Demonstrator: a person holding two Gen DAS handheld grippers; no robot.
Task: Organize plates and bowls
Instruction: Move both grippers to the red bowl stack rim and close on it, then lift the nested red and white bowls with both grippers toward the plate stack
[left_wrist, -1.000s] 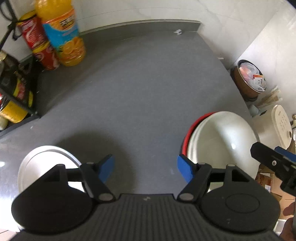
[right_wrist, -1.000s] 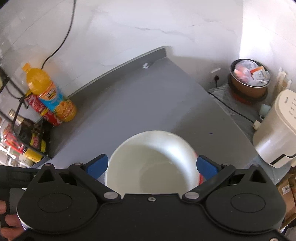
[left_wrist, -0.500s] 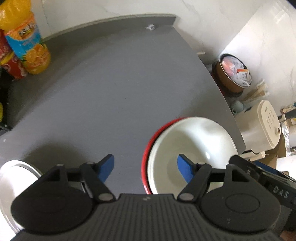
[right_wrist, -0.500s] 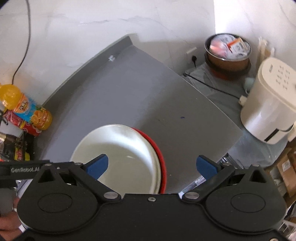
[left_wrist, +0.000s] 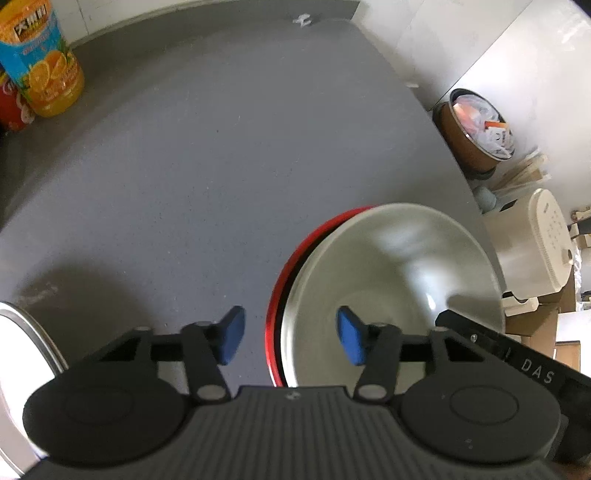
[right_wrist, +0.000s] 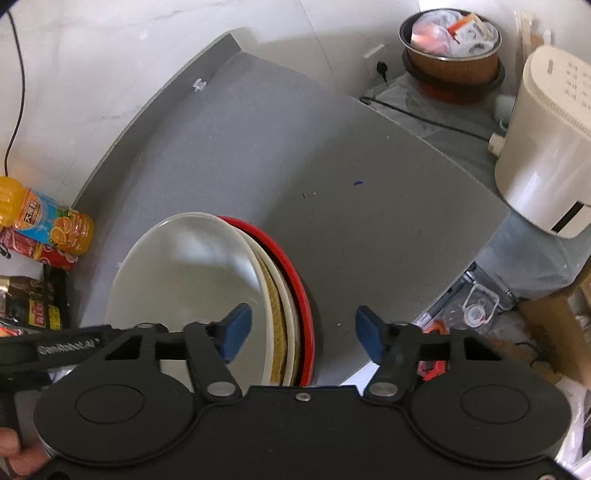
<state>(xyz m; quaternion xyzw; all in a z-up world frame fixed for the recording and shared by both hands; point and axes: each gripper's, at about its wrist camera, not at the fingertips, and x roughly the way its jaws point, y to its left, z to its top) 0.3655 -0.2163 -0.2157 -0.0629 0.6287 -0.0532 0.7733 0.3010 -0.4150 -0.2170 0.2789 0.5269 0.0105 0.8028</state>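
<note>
I see both grippers straddling opposite rims of the white bowl (right_wrist: 184, 273); left gripper (left_wrist: 290, 334) and right gripper (right_wrist: 303, 330) jaws just closing, pads not pressing yet. Bowl sits stacked in a red plate (right_wrist: 299, 273) on the grey counter (left_wrist: 207, 155), juice bottle (left_wrist: 40, 62) at back.

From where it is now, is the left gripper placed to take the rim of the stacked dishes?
Probably yes. The left gripper straddles the near rim of the white bowl and red plate, its jaws just been closing, not yet pressing. Nothing blocks it; the right gripper works the opposite rim.
</note>
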